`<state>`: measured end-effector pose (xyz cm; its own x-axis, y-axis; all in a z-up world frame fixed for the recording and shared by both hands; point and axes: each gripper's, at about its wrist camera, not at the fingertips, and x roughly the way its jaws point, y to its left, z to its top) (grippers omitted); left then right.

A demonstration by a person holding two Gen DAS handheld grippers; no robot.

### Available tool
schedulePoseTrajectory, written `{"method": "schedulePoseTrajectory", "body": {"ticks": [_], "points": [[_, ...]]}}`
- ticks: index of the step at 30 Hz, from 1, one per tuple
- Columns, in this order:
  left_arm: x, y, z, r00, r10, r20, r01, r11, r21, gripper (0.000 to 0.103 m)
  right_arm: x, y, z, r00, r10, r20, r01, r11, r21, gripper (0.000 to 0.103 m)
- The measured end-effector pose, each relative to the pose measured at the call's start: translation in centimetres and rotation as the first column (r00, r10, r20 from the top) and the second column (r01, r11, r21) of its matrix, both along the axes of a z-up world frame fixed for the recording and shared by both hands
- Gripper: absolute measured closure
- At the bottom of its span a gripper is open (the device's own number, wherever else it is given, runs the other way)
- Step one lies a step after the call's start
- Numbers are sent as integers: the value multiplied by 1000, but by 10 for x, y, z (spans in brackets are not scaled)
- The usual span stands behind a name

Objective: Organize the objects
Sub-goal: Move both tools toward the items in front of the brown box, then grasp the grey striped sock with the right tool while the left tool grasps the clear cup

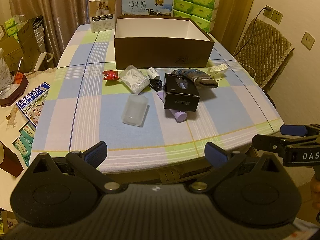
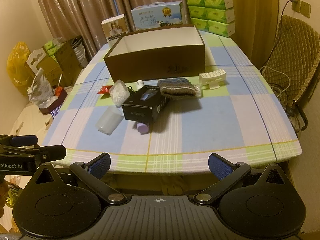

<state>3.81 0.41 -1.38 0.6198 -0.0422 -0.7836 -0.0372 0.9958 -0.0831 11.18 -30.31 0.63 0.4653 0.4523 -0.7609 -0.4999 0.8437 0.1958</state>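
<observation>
Holding both tongs short of near edge of checked surface (image 1: 140, 132), I note: left tongs (image 1: 156, 153) released, nothing between pads; right tongs (image 2: 159, 165) released, likewise bare. Open brown box (image 1: 163, 54) at far middle, interior white. Items clustered just in front of it: red packet (image 1: 110, 74), clear case of white picks (image 1: 133, 79), white bottle (image 1: 153, 73), black cable (image 1: 156, 84), black carton (image 1: 181, 92) lying across purple tube (image 1: 180, 116), knit sock (image 1: 197, 78), white clip (image 1: 217, 70). Frosted cup (image 1: 134, 110) on its side, nearer me.
</observation>
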Motion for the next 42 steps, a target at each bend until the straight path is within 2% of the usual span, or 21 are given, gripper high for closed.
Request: {"method": "schedulePoseTrajectory", "body": {"ticks": [13, 23, 29, 34, 37, 42], "points": [[28, 1, -5, 1000, 21, -22, -21, 1000, 2, 1, 31, -1, -6, 1000, 7, 16, -7, 1000, 8, 2], [62, 13, -21, 996, 63, -65, -62, 998, 11, 1, 68, 2, -16, 991, 59, 118, -59, 998, -2, 2], [87, 24, -34, 992, 91, -90, -91, 996, 8, 1, 92, 12, -32, 968, 134, 212, -122, 990, -69, 2], [109, 32, -49, 987, 114, -110, -113, 993, 15, 1, 107, 23, -51, 925, 242, 293, -209, 968, -139, 3], [121, 36, -58, 983, 134, -122, -133, 991, 15, 1, 119, 29, -63, 905, 295, 305, -257, 953, -160, 17], [136, 40, -72, 978, 162, -134, -162, 987, 11, 1, 138, 42, -80, 879, 360, 313, -305, 928, -212, 26]]}}
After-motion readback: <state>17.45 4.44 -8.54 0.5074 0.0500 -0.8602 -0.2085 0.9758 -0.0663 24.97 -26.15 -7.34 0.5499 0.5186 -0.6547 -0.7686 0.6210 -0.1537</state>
